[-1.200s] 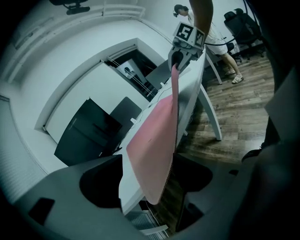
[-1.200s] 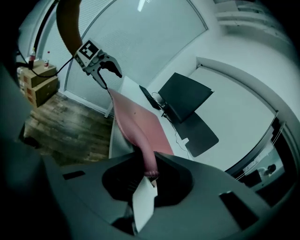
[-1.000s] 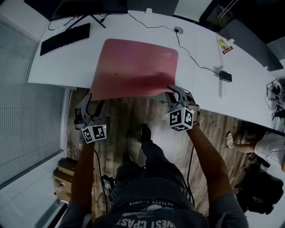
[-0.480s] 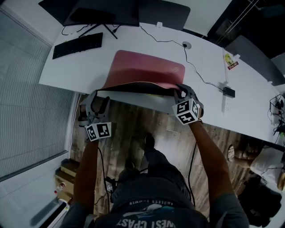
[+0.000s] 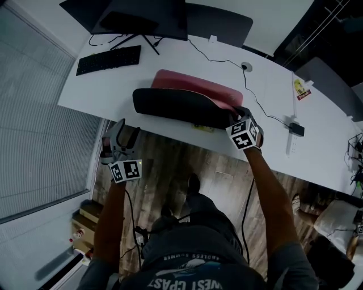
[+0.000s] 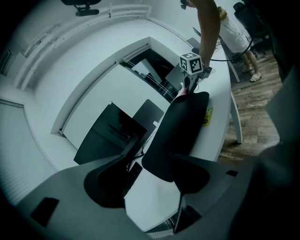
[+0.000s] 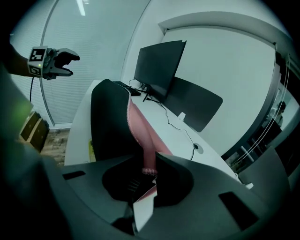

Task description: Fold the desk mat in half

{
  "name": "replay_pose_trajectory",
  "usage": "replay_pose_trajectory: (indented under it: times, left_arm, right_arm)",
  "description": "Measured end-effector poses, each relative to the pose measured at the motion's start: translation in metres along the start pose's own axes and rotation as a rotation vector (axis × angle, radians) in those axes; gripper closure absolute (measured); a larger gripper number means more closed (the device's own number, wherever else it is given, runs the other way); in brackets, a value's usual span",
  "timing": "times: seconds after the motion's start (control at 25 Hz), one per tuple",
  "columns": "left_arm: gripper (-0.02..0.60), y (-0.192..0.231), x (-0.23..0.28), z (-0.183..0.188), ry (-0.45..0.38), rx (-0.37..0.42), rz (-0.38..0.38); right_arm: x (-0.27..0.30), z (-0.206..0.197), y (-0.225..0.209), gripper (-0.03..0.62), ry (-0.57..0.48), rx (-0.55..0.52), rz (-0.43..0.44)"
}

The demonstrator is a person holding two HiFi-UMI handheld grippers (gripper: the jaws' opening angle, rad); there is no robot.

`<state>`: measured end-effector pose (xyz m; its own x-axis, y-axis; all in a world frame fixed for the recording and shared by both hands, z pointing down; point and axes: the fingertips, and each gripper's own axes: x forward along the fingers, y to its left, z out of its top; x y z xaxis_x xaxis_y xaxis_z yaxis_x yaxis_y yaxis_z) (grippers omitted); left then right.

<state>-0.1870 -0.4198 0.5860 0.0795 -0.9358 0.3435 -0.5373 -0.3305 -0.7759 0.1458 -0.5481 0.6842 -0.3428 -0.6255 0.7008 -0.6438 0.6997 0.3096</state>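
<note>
- The white desk (image 5: 272,90) fills the upper part of the head view, with wooden floor (image 5: 170,158) below its near edge.
- The desk mat (image 5: 181,105) lies at the middle of the desk. Its near part is raised and curled towards the back, so the black underside faces the camera. A strip of the pink top side shows behind it, flat on the desk.
- A dark monitor (image 5: 147,17) stands at the back edge, behind the mat.
- A black keyboard (image 5: 109,59) lies to the left of the mat, apart from it.
- The person's right arm (image 5: 269,192) reaches straight forward to the mat's right end. The right gripper (image 5: 235,113) is clenched on the mat's near right corner, and the pink stitched edge runs down between its closed jaws.
- The left arm (image 5: 110,221) is also stretched forward but stops short of the desk. The left gripper (image 5: 128,129) hangs over the floor just off the desk's near edge, jaws spread and pointing towards the mat, with nothing between them. It is clear of the mat, whose left end rises free.
</note>
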Motion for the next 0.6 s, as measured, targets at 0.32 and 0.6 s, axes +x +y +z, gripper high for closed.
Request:
replay_pose_trajectory:
  times: [0.32, 0.6]
  left_arm:
    - [0.284, 0.007, -0.008, -0.007, 0.033, 0.010, 0.005]
    - [0.284, 0.008, -0.023, -0.016, 0.064, 0.013, 0.006]
  right_arm:
    - [0.037, -0.020, -0.021, 0.537, 0.099, 0.042, 0.030]
    - [0.067, -0.041, -0.039, 0.529, 0.226, 0.091, 0.078]
